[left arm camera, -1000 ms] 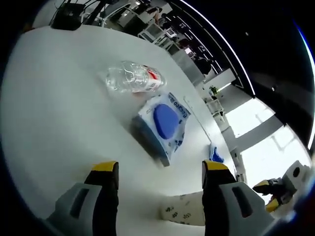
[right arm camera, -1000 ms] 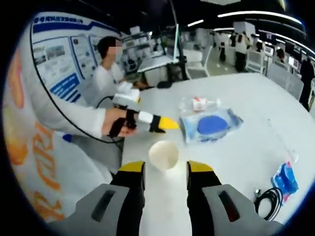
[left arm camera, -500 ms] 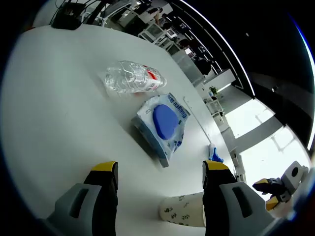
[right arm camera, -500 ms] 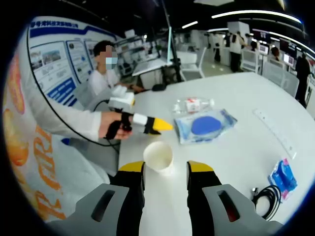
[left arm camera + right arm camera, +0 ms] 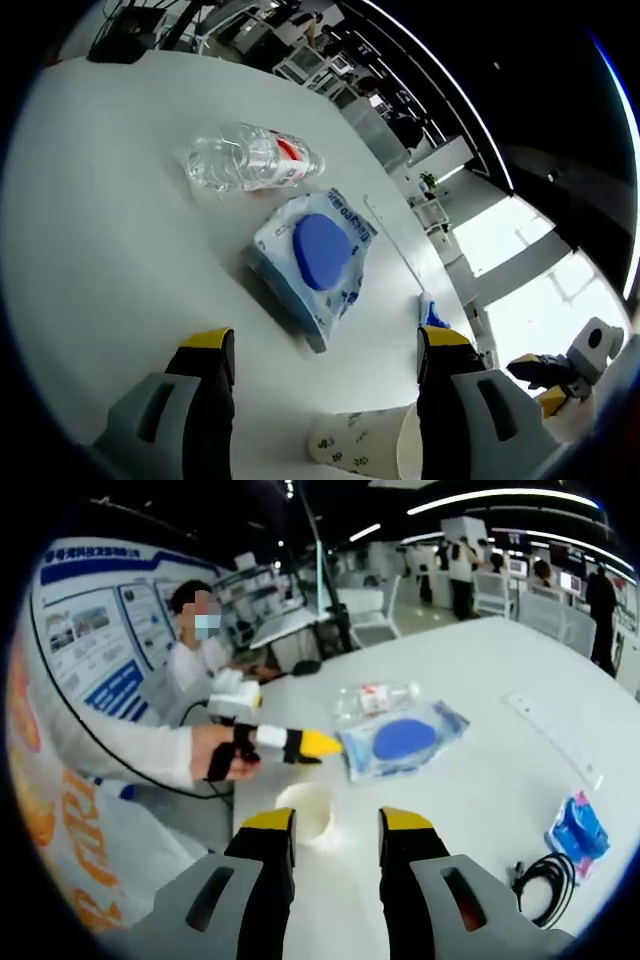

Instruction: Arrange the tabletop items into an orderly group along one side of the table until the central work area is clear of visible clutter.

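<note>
No legible text: print on the blue pack (image 5: 318,258), bottle label (image 5: 290,152) and wall posters (image 5: 85,640) was too blurred.

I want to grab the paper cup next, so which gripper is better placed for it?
Probably the right gripper. The cup stands upright just ahead of its open jaws, almost centred between them. The left gripper points past the cup, toward the blue pack and the bottle.
</note>
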